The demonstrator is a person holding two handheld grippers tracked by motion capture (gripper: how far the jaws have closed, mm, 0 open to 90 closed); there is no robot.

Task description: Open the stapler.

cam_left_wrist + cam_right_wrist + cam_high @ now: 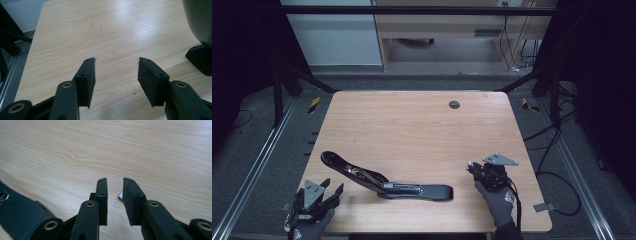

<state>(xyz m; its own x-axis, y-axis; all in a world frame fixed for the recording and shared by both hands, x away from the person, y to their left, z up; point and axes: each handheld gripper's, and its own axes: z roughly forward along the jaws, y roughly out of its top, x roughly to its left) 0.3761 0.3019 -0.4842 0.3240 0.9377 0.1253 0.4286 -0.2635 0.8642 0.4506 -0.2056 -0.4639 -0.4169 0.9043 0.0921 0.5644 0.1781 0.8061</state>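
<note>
In the right gripper view a small shiny piece (120,195) lies mostly behind the jaws, so I cannot tell what it is. The black stapler (17,215) is cut off by the left edge there. In the left gripper view a pale blurred shape (198,18) is cut at the right edge.

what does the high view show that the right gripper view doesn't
High view alone: the whole opened black stapler, its top arm swung up and back toward the left, lying near the table's front edge; the left gripper at the front left corner with open jaws; gloved hands; the round hole near the table's far edge; the floor and cables around it.

Right gripper view alone: a small shiny metal piece lying on the wood behind the gap between its jaws, too small to identify.

Both: the wooden table, part of the stapler, and the right gripper, jaws apart with nothing between the pads.
</note>
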